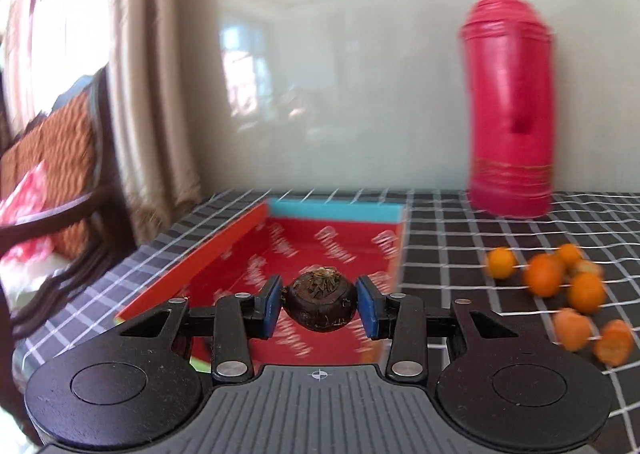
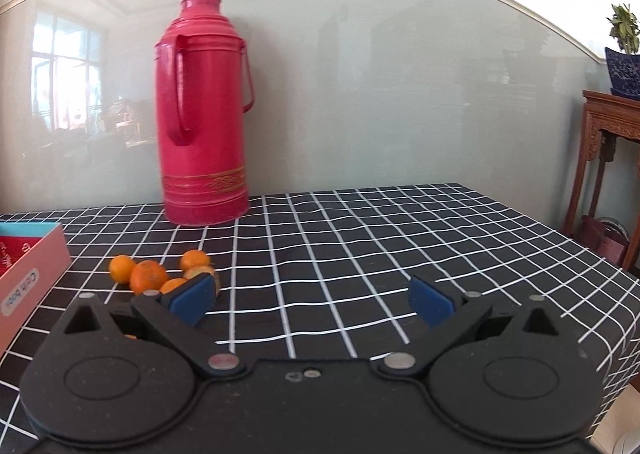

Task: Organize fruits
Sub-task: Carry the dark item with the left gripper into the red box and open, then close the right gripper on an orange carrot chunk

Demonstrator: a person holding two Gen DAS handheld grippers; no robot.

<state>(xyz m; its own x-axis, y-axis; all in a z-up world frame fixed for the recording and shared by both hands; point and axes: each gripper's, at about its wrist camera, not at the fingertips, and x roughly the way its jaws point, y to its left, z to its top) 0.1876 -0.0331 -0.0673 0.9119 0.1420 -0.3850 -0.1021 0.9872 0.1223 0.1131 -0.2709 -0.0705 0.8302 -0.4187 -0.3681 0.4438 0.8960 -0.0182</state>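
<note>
Black cloth with a white grid covers the table (image 2: 360,238), which stands against a pale, glossy wall panel that mirrors a window.

Nearest in the left wrist view, the left gripper (image 1: 319,304) has its blue pads (image 1: 270,306) clamped on a dark brown, rough-skinned round fruit (image 1: 319,304), one pad on each side of it. The fruit resembles a water chestnut, though blur makes that uncertain. Beyond and beneath the clamped fruit lies an open red box (image 1: 248,232) with white lettering printed inside and a teal far wall; the fruit hangs over the box's interior. To the right of these jaws, on the cloth, sits a loose cluster of small oranges (image 1: 544,274), with a few orange pieces nearer the camera at the cluster's edge. Farther back on that side stands a tall red thermos flask (image 1: 510,102), smeared by motion blur. Far left of the jaws, beyond the table edge, are a curtain and a dark wooden chair with a patterned cushion.

In the right wrist view, the right gripper (image 2: 312,300) has its jaws spread wide with only bare cloth between them. Just past its left finger lie the oranges, and further left is the box's pink outer wall. Behind them the thermos stands upright near the wall. Far right, a carved wooden stand (image 2: 608,158) carries a blue pot with a plant.
</note>
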